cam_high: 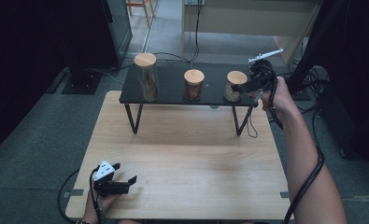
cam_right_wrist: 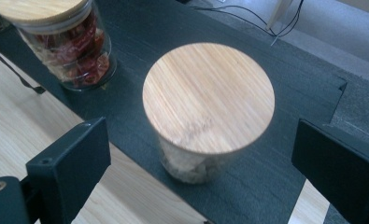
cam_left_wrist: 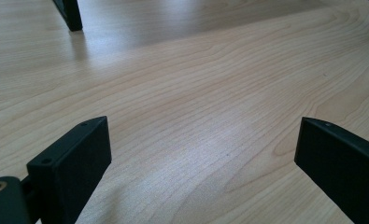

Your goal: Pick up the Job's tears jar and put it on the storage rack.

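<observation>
Three glass jars with wooden lids stand on a low black shelf at the far side of the wooden table: a tall jar at the left, a jar of red pieces in the middle, and a short jar of beige pieces at the right. My right gripper is open at the short jar's right side. In the right gripper view the short jar's lid sits just ahead between the spread jaws of this gripper, untouched, with the red jar behind. My left gripper rests open and empty near the table's front left corner.
The shelf stands on thin black legs over the table's far half; one leg appears in the left gripper view above bare wood. Cables lie on the floor behind the shelf. A dark stand base is at the far left.
</observation>
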`<act>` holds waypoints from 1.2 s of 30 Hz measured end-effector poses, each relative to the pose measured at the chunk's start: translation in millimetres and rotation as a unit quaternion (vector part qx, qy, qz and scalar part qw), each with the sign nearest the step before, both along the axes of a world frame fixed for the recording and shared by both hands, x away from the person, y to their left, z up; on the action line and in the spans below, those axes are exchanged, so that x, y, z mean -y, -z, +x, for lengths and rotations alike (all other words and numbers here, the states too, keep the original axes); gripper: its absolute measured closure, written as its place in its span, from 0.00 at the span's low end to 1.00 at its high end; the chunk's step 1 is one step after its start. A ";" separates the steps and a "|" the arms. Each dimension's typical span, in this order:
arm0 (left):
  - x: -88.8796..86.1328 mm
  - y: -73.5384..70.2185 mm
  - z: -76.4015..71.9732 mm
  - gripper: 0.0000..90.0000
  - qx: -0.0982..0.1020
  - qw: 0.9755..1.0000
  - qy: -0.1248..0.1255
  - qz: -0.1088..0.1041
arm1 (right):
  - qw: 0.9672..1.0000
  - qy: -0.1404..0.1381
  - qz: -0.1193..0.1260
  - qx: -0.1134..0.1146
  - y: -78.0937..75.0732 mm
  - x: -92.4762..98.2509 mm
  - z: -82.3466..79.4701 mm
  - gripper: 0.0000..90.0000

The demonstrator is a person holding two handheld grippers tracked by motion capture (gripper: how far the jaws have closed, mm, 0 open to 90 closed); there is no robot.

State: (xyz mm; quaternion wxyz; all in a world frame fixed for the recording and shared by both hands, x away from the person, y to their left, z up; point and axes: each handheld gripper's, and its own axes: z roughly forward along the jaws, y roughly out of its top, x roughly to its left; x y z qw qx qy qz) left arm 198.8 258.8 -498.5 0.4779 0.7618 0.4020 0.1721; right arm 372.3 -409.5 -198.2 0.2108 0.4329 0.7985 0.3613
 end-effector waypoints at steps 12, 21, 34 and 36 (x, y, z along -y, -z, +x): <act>0.3 0.3 -1.0 0.04 0.001 1.000 -0.002 0.000 | 1.000 -0.003 -0.011 0.000 4.8 2.7 -27.3 0.05; 0.6 -0.1 -2.1 0.04 0.002 1.000 -0.003 0.002 | 1.000 -0.005 -0.017 -0.005 15.1 1.7 -43.3 0.05; 0.3 -0.2 -3.8 0.04 0.004 1.000 -0.005 0.003 | 1.000 -0.005 -0.026 -0.007 28.2 1.3 -69.4 0.05; 0.3 -0.3 -3.9 0.04 0.004 1.000 -0.004 0.004 | 1.000 -0.002 -0.027 -0.008 30.5 1.2 -71.2 0.05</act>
